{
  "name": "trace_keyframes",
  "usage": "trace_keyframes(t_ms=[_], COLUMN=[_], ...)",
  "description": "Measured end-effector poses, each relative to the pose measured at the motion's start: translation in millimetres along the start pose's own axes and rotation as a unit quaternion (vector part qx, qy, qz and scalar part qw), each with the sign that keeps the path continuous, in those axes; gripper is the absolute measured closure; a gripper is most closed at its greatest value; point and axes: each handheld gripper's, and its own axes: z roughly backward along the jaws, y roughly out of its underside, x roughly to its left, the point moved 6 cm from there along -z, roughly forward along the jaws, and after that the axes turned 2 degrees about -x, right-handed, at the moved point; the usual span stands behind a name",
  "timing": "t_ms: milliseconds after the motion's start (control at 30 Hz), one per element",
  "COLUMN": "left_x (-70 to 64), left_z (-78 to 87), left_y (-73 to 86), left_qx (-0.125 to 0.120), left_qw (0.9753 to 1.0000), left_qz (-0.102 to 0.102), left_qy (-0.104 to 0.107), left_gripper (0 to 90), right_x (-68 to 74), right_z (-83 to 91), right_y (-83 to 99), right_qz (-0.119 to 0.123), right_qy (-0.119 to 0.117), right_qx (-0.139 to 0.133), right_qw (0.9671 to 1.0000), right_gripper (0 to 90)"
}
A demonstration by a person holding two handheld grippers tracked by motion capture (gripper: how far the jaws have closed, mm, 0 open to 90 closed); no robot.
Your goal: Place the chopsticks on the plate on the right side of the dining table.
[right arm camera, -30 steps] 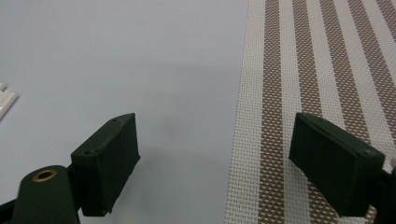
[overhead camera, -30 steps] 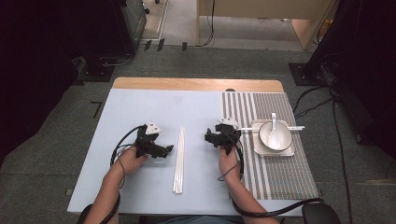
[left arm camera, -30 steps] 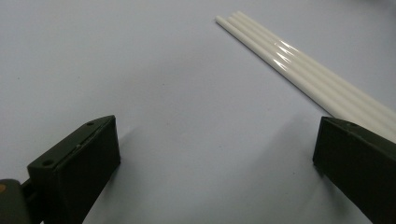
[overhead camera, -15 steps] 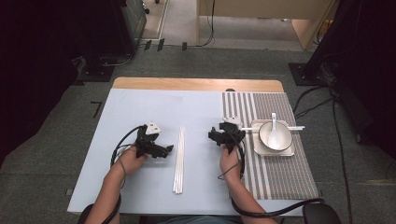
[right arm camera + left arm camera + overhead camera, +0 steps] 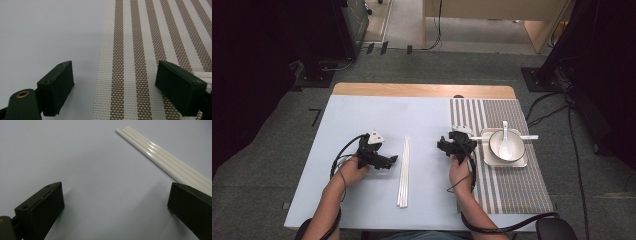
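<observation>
On the pale blue table point(image 5: 362, 210), the left gripper point(image 5: 384, 160) rests with its jaws spread wide and nothing between them, just beside a bundle of white chopsticks point(image 5: 403, 171) that lies lengthwise near the table's middle. The right gripper point(image 5: 452, 145) also has its jaws parted and bare, straddling the left edge of the striped placemat point(image 5: 507, 185). On that mat, just to its right, a white tray point(image 5: 488, 159) holds a white bowl point(image 5: 507, 146) with a white spoon point(image 5: 505, 131) in it.
</observation>
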Motion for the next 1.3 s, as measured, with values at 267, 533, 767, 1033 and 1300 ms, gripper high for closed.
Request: trace_keyframes(t_ms=[267, 533, 767, 1033, 1300], left_x=[0.0, -0.1, 0.0, -0.1, -0.1], left_z=[0.0, 0.0, 0.0, 0.0, 0.0], left_y=[0.0, 0.0, 0.0, 0.0, -0.1], left_qx=[0.000, 0.000, 0.000, 0.000, 0.000], left_qw=[1.0000, 1.0000, 1.0000, 1.0000, 1.0000], left_qz=[0.000, 0.000, 0.000, -0.001, 0.000], left_qy=[0.000, 0.000, 0.000, 0.000, 0.000], left_gripper=[0.2, 0.2, 0.2, 0.2, 0.2], right_x=[-2.4, -2.7, -1.7, 11.0, 16.8], right_z=[0.1, 0.2, 0.1, 8.6, 16.3], right_y=[-0.1, 0.0, 0.1, -1.2, -9.4], right_qz=[-0.003, -0.001, 0.004, 0.062, 0.119], right_qy=[-0.001, -0.002, -0.005, -0.065, -0.104], right_qx=[0.000, 0.000, 0.001, -0.015, -0.028], right_qw=[1.0000, 1.0000, 1.0000, 0.9959, 0.9870], right_gripper=[14.6, 14.8, 14.7, 15.5, 16.1])
